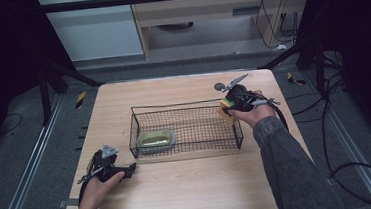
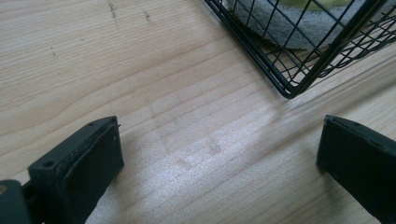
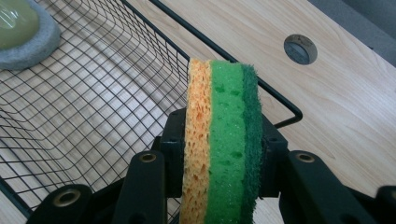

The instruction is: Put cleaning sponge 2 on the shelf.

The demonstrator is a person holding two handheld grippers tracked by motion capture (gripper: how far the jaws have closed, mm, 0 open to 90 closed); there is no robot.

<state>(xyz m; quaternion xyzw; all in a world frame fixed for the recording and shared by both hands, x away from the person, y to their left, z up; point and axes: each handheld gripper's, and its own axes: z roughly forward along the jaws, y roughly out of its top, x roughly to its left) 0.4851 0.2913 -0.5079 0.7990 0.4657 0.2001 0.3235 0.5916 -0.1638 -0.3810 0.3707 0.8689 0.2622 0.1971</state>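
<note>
On the wooden table (image 1: 190, 184) stands a black wire basket (image 1: 185, 130), already holding a grey-rimmed pad (image 1: 157, 139) at its left end. Just outside the basket's right end, the right gripper (image 3: 219, 154) clamps a sponge (image 3: 220, 140) on edge, orange, green and dark green layers upright. Released too early, the sponge would likely strike the rim and fall outside. The left gripper (image 2: 215, 158) rests near the basket's corner, jaws spread wide and empty.

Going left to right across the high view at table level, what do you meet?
Left gripper, open, on the pale wooden table → grey-rimmed pad with a yellow-green middle in the black wire basket → right gripper clamping a yellow-and-green sponge.
</note>
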